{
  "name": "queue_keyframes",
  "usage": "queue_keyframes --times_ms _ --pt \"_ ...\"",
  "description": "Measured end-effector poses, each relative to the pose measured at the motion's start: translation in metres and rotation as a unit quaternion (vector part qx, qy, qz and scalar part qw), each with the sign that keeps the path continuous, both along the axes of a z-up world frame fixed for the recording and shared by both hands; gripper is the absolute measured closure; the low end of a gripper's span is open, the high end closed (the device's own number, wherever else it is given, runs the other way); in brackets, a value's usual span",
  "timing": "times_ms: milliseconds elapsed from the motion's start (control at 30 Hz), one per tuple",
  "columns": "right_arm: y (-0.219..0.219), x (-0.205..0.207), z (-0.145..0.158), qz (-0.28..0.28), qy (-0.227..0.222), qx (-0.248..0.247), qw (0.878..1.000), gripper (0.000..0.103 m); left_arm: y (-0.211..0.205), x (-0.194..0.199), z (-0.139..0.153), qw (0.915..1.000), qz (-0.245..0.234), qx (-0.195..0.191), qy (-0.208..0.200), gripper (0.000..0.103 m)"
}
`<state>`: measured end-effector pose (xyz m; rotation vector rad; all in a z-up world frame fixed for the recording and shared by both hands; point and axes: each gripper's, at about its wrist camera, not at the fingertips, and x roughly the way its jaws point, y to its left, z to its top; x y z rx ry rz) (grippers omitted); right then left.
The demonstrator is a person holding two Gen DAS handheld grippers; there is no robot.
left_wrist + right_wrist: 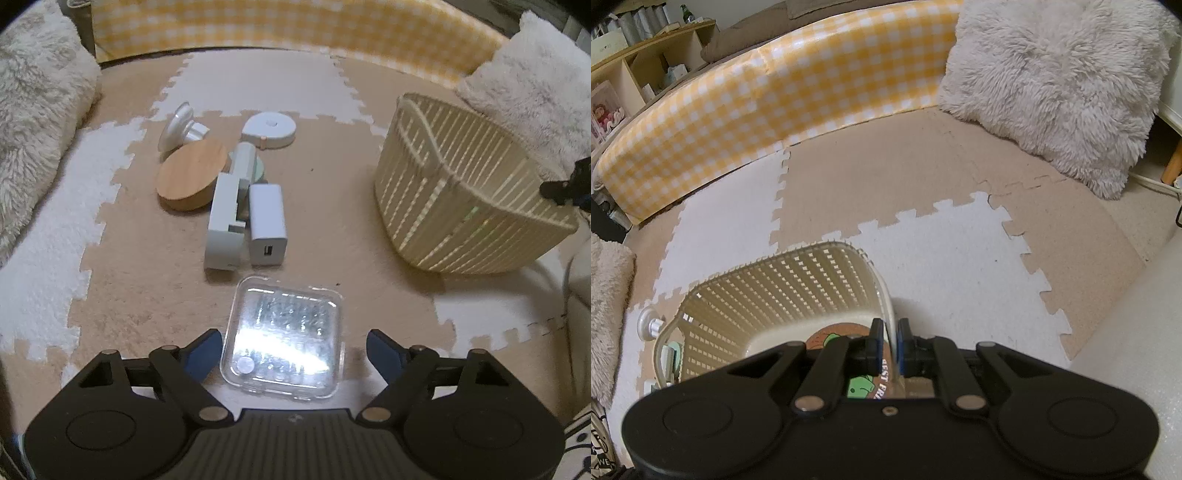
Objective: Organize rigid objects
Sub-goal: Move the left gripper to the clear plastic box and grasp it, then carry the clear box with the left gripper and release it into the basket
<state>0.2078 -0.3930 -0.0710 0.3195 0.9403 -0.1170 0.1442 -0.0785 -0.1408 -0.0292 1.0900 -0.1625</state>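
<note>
A clear plastic box lies flat on the foam mat between the spread fingers of my left gripper. The gripper is open: its blue pads stand beside the box's two sides, with a gap showing at the right pad. Beyond it lie a white charger block, a pale green bracket, a round wooden lid, a white round tape measure and a white suction knob. My right gripper is shut on the rim of the cream slatted basket, which holds a round printed coaster.
The basket stands right of the object pile. A yellow checked bumper borders the mat at the back, with fluffy cushions at the left and the right. A shelf unit stands behind the bumper.
</note>
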Motion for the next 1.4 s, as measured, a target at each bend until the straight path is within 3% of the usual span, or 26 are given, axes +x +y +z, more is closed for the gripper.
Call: queue_keyframes --times_ms 167,300,600,967,1400 --pt "0.002 0.001 -0.002 0.001 0.003 -0.003 1.0 0.095 0.0 0.002 -0.01 0.9999 -0.004 0.016 -0.001 0.021" --pt "0.002 0.002 -0.003 0.001 0.004 -0.003 1.0 0.095 -0.002 0.001 -0.009 0.9994 -0.016 0.027 -0.012 0.029" --pt "0.001 0.001 -0.003 0.0 0.0 -0.002 1.0 0.095 -0.001 -0.003 -0.006 0.9994 -0.017 0.022 -0.018 0.029" --pt "0.003 -0.002 0.0 0.001 -0.006 -0.006 1.0 0.096 -0.002 -0.014 0.028 0.9973 -0.015 -0.058 -0.041 0.029" --pt "-0.001 -0.009 0.012 -0.01 -0.026 0.002 1.0 0.096 -0.045 -0.013 0.092 0.9829 -0.067 -0.142 -0.096 0.029"
